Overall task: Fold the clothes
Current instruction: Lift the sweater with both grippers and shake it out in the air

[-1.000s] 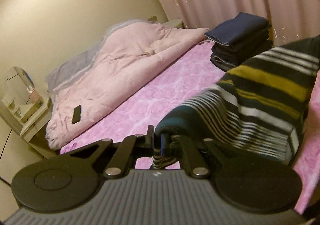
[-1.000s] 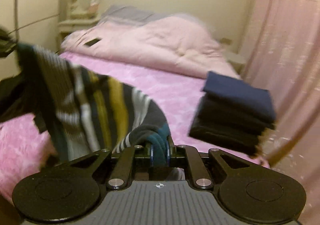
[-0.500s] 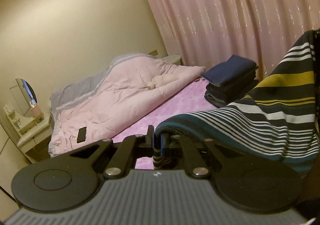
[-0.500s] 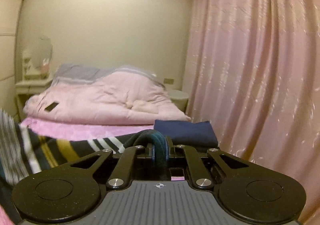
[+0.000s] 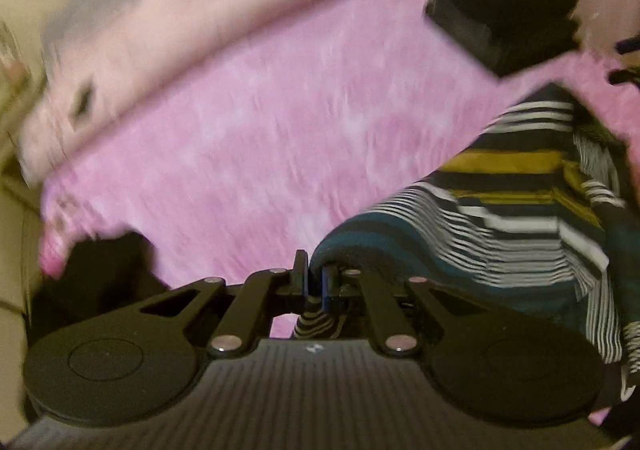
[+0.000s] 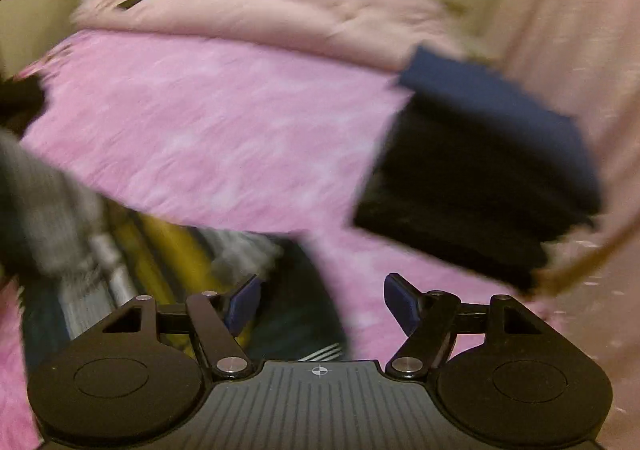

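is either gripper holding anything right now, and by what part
The left gripper is shut on the teal edge of the striped knit garment. The right gripper is open and holds nothing.

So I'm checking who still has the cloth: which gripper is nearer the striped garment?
Left. The left gripper is shut on the striped garment. The right gripper is open, with the garment lying just past its left finger.

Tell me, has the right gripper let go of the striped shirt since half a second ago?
Yes. The right gripper is open now, and the striped shirt has dropped onto the pink bed cover.
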`<state>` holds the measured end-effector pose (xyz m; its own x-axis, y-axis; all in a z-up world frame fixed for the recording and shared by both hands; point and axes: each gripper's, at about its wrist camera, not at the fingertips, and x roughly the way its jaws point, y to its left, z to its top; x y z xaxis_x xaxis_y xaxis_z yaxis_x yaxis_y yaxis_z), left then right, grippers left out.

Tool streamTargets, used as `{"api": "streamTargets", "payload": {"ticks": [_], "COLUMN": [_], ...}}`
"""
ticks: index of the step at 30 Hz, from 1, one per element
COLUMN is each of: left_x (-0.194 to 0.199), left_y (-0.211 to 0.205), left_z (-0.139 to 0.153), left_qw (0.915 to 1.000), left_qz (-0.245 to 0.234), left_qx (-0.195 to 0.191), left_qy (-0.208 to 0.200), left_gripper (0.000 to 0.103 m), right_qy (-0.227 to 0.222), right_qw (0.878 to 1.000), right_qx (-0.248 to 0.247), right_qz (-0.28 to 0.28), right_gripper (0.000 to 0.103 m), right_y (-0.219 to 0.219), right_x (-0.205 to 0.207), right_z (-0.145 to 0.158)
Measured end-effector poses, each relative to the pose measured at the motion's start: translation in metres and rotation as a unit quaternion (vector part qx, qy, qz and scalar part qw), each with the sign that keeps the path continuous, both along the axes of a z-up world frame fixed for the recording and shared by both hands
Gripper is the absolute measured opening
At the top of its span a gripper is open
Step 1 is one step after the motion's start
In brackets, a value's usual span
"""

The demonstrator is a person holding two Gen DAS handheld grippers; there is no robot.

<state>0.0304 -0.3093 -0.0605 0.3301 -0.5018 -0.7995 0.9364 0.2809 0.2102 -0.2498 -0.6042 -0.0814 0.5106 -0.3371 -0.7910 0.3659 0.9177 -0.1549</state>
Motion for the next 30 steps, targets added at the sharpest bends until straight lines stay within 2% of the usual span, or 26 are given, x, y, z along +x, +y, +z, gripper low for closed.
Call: {"api": "streamTargets", "payload": {"ticks": [3, 4, 6, 8, 9, 11, 12, 13, 14, 16, 17, 21, 25, 28, 30], "left_x": [0.013, 0.017, 0.027, 0.037, 0.041, 0.042, 0.043, 0.044, 0.045, 0.044, 0.042, 0.029, 0.011, -0.008, -0.025], "left_y": [-0.028, -0.037, -0.052, -0.050, -0.051, -0.053, -0.050, -0.047, -0.044, -0.035, -0.030, -0.007, 0.016, 0.034, 0.049], "left_z": [-0.054, -0.073, -0.103, -0.105, -0.104, -0.103, -0.103, -0.104, -0.104, -0.101, -0.099, -0.079, -0.036, 0.001, 0.022], "left_qw": [0.9989, 0.9981, 0.9962, 0.9963, 0.9963, 0.9965, 0.9966, 0.9967, 0.9970, 0.9973, 0.9975, 0.9990, 0.9997, 0.9976, 0.9948], "left_qz": [0.020, 0.026, 0.038, 0.041, 0.042, 0.038, 0.036, 0.034, 0.032, 0.030, 0.029, 0.016, 0.005, -0.010, -0.028], "left_qx": [0.039, 0.052, 0.074, 0.073, 0.073, 0.073, 0.073, 0.072, 0.070, 0.066, 0.063, 0.040, -0.008, -0.052, -0.082], "left_qy": [0.013, 0.017, 0.024, 0.021, 0.018, 0.013, 0.012, 0.011, 0.012, 0.014, 0.015, 0.006, -0.020, -0.045, -0.054], "left_gripper": [0.005, 0.005, 0.005, 0.005, 0.005, 0.005, 0.005, 0.005, 0.005, 0.005, 0.005, 0.005, 0.005, 0.005, 0.005], "right_qy": [0.013, 0.023, 0.059, 0.099, 0.127, 0.171, 0.180, 0.175, 0.164, 0.153, 0.146, 0.086, 0.014, -0.052, -0.099], "right_qw": [0.993, 0.987, 0.972, 0.956, 0.947, 0.922, 0.911, 0.905, 0.907, 0.916, 0.923, 0.946, 0.966, 0.970, 0.966], "right_qx": [0.054, 0.069, 0.064, 0.026, -0.011, -0.089, -0.112, -0.124, -0.124, -0.105, -0.098, -0.100, -0.141, -0.192, -0.223], "right_qz": [0.101, 0.143, 0.219, 0.274, 0.293, 0.336, 0.355, 0.366, 0.368, 0.355, 0.343, 0.296, 0.216, 0.141, 0.088], "right_gripper": [0.072, 0.072, 0.072, 0.072, 0.072, 0.072, 0.072, 0.072, 0.071, 0.020, 0.001, 0.001, 0.001, 0.001, 0.001], "right_y": [0.048, 0.070, 0.112, 0.149, 0.162, 0.183, 0.188, 0.189, 0.189, 0.184, 0.180, 0.158, 0.130, 0.130, 0.140], "right_x": [-0.018, -0.025, -0.036, -0.038, -0.041, -0.044, -0.046, -0.046, -0.047, -0.044, -0.040, -0.029, -0.029, -0.052, -0.073], "right_z": [-0.029, -0.038, -0.064, -0.090, -0.105, -0.131, -0.138, -0.139, -0.138, -0.132, -0.126, -0.078, 0.007, 0.077, 0.121]}}
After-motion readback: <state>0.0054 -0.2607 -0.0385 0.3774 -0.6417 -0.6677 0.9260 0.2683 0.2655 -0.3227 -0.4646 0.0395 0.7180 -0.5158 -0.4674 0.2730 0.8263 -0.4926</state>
